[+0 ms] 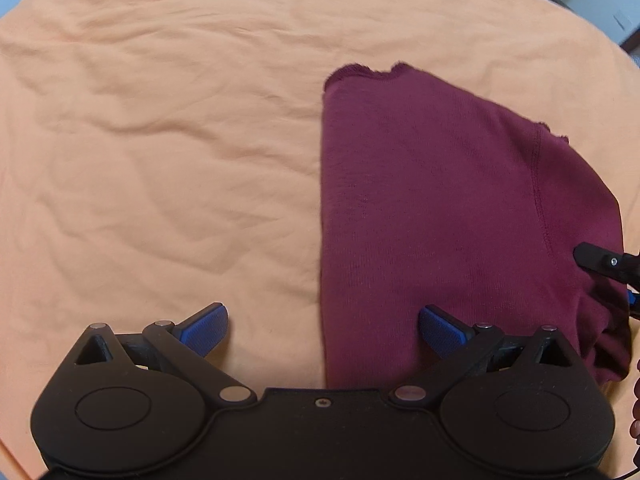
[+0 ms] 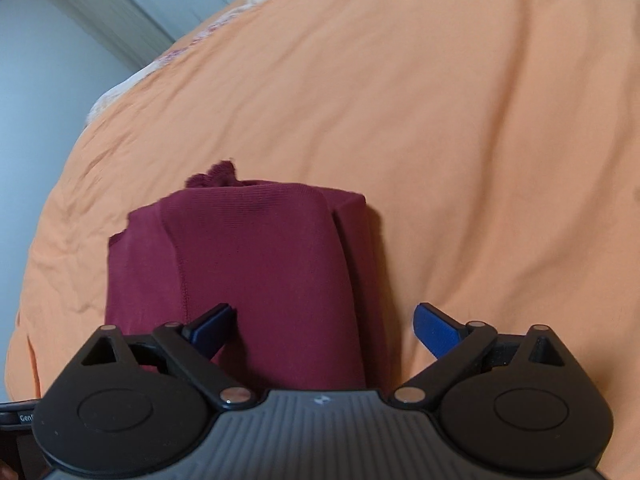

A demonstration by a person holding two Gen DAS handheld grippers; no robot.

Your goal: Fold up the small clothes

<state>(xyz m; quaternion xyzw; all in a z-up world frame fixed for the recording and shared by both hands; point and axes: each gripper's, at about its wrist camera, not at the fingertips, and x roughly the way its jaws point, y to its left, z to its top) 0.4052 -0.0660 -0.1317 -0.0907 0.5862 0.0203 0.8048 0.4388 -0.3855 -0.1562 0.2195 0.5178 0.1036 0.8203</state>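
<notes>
A maroon garment (image 1: 440, 208) is laid on the orange bed sheet (image 1: 160, 140), already folded lengthwise into a narrow strip. A crosswise fold is judged to remain. The left hand-held gripper (image 1: 323, 330) and right hand-held gripper (image 2: 325, 327) are held spread at the garment's near edge, gripping nothing.

orange sheet (image 1: 160, 160) bare left of garment (image 1: 420, 200)
</notes>
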